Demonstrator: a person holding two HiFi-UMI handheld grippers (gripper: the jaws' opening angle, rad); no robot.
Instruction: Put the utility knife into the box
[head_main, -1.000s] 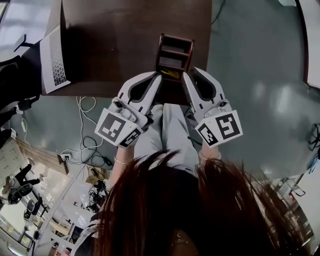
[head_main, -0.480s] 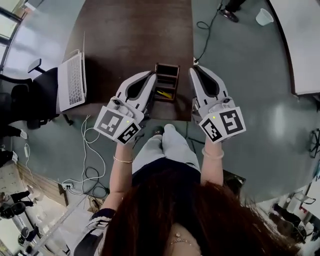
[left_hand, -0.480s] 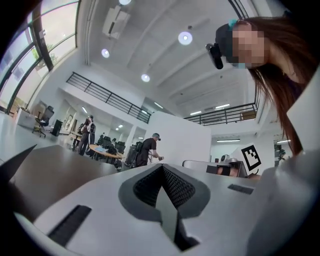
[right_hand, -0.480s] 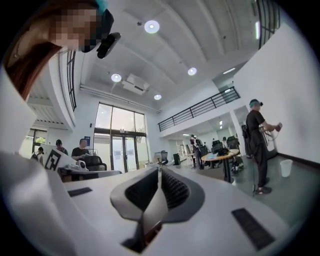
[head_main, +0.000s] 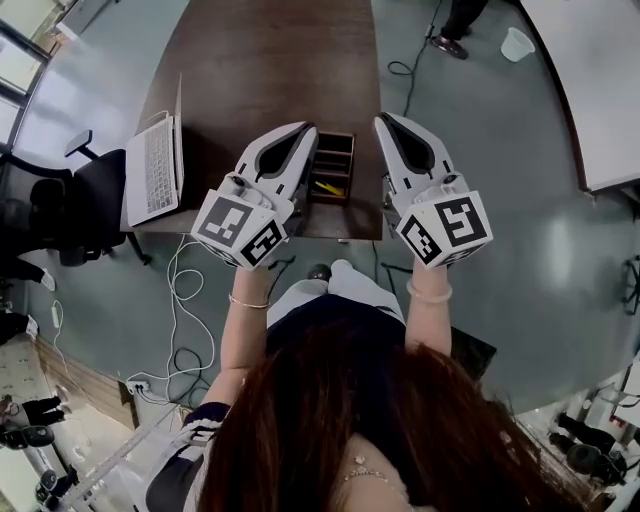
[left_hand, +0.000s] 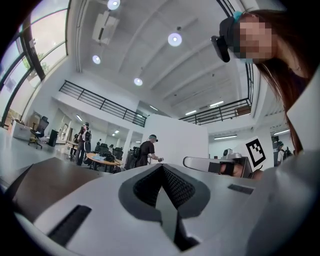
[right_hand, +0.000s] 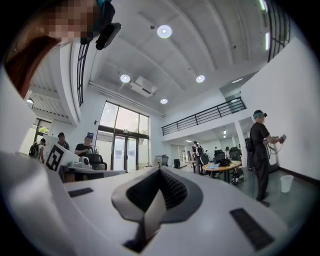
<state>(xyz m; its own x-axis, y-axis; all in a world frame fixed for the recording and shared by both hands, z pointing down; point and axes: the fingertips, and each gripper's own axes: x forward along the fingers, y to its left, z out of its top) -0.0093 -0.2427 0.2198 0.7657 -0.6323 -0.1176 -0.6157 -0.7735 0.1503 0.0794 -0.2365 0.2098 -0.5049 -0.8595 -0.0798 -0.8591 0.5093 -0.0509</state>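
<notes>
A small dark wooden box (head_main: 335, 136) with compartments stands near the front edge of the brown table (head_main: 260, 70). A yellow utility knife (head_main: 326, 187) lies in its nearest compartment. My left gripper (head_main: 300, 132) is held up in the air just left of the box, and my right gripper (head_main: 385, 122) just right of it; both are shut and hold nothing. In the left gripper view the left gripper (left_hand: 162, 167) points up into the hall, its jaws pressed together. The right gripper (right_hand: 160, 172) does the same in its own view.
An open laptop (head_main: 155, 165) sits at the table's left end, with a black office chair (head_main: 80, 190) beside it. Cables (head_main: 185, 290) trail over the floor below. A white bin (head_main: 517, 43) and a white table (head_main: 600, 90) are at far right. People stand in the hall.
The head view has pulled away from the table, so box and table look smaller. Both grippers rose and now flank the box, still shut. The knife has stayed in the box.
</notes>
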